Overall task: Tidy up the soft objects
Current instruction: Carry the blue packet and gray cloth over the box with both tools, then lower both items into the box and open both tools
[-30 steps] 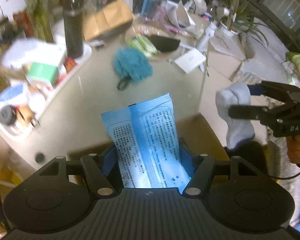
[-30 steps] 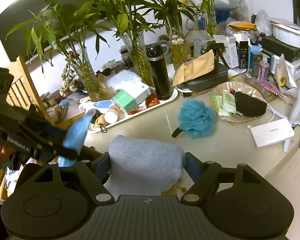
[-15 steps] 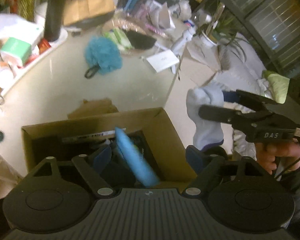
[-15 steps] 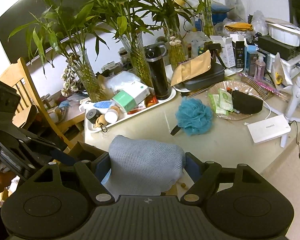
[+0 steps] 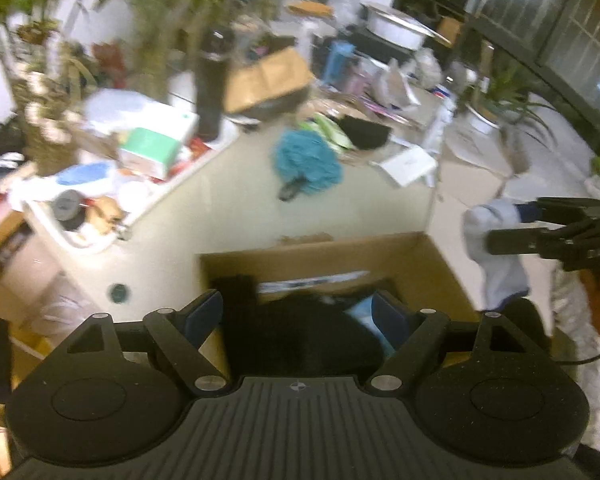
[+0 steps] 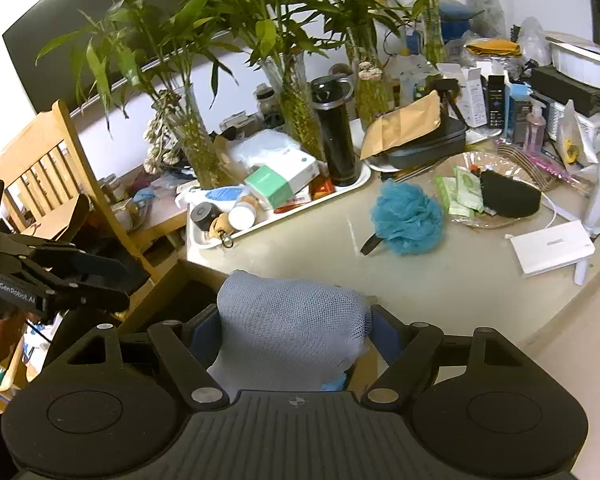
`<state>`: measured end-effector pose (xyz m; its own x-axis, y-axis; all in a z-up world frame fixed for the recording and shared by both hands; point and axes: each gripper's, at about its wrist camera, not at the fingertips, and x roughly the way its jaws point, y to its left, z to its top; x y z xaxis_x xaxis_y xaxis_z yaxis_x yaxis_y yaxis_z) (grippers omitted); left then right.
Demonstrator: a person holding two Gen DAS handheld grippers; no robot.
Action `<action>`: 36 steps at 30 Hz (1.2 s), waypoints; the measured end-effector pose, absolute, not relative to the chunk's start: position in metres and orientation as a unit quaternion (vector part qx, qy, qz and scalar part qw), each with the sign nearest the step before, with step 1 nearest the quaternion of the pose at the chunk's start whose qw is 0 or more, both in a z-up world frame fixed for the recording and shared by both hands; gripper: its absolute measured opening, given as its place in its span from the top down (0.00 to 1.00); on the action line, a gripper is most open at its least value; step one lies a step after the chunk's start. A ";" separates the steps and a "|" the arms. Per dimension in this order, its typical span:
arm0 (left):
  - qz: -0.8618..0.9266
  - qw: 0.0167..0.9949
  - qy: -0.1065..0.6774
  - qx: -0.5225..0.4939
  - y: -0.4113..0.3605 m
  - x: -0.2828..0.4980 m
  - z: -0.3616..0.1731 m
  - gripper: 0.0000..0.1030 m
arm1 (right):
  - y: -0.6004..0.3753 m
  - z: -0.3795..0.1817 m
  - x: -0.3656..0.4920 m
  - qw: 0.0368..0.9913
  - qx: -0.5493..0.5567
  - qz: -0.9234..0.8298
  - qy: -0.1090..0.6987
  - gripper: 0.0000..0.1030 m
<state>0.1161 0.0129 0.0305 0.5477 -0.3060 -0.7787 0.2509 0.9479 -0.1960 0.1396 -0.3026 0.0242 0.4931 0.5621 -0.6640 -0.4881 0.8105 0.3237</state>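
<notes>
1. Jaws: left gripper (image 5: pixel 296 314) apart, empty, over cardboard box (image 5: pixel 432 268); right gripper (image 6: pixel 296 334) clamped on grey sock (image 6: pixel 288 328).
2. Blue packet (image 5: pixel 362 310) already lies boxed.
3. Left: sock, teal loofah (image 6: pixel 408 222) on desk (image 6: pixel 440 276).

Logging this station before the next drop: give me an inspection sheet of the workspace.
Surface: beige table, crowded at the back.
Job's things: grey sock; cardboard box holding a blue packet; teal bath pouf.
Clutter: black bottle, white tray, white box.
Grippers: left gripper open over the box; right gripper shut on the sock.
Cables: white cable.
Surroundings: bamboo vases, wooden chair.
</notes>
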 end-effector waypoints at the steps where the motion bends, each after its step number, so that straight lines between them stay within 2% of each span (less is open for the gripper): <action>1: -0.151 0.884 0.443 -0.028 0.018 0.113 0.031 0.20 | -0.301 0.025 0.139 0.862 0.044 0.306 0.401 0.23; 14: -0.109 0.894 0.430 -0.062 0.069 0.088 0.019 0.20 | -0.268 0.046 0.139 0.859 0.014 0.336 0.385 0.21; 15: -0.107 0.895 0.429 -0.060 0.071 0.086 0.019 0.20 | -0.264 0.045 0.140 0.859 0.007 0.335 0.386 0.18; 16: -0.105 0.896 0.428 -0.058 0.072 0.085 0.018 0.20 | -0.260 0.042 0.141 0.858 -0.001 0.334 0.390 0.07; 17: -0.105 0.897 0.426 -0.056 0.073 0.083 0.018 0.20 | -0.256 0.037 0.143 0.855 -0.011 0.331 0.400 0.00; 21: -0.111 0.900 0.419 -0.051 0.075 0.077 0.018 0.20 | -0.245 0.018 0.146 0.847 -0.039 0.318 0.424 0.00; 28: -0.129 0.902 0.409 -0.045 0.074 0.073 0.015 0.20 | -0.253 0.006 0.147 0.845 -0.015 0.309 0.437 0.00; 36: -0.143 0.903 0.404 -0.042 0.065 0.076 0.015 0.20 | -0.269 0.008 0.142 0.861 0.014 0.295 0.413 0.00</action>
